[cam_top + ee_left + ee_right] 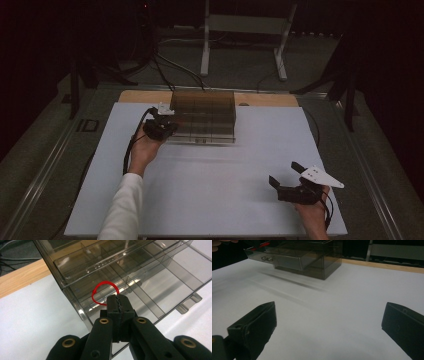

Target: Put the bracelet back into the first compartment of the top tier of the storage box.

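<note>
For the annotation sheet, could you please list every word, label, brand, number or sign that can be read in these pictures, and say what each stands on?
None: no readable text in any view.
Smoked clear drawer box: no label or brand.
Red loop pinched in the left gripper: plain.
Right gripper, jaws apart over the white board: unmarked.
Small dark plate at the table's left edge: too small and dim to read.

Overhead cam, both gripper cams face organizer

Broad bare white worktop across the near half, smoky plastic drawer box blocking the far middle, one drawer pulled out toward the front, open strips of worktop on both sides of the box
</note>
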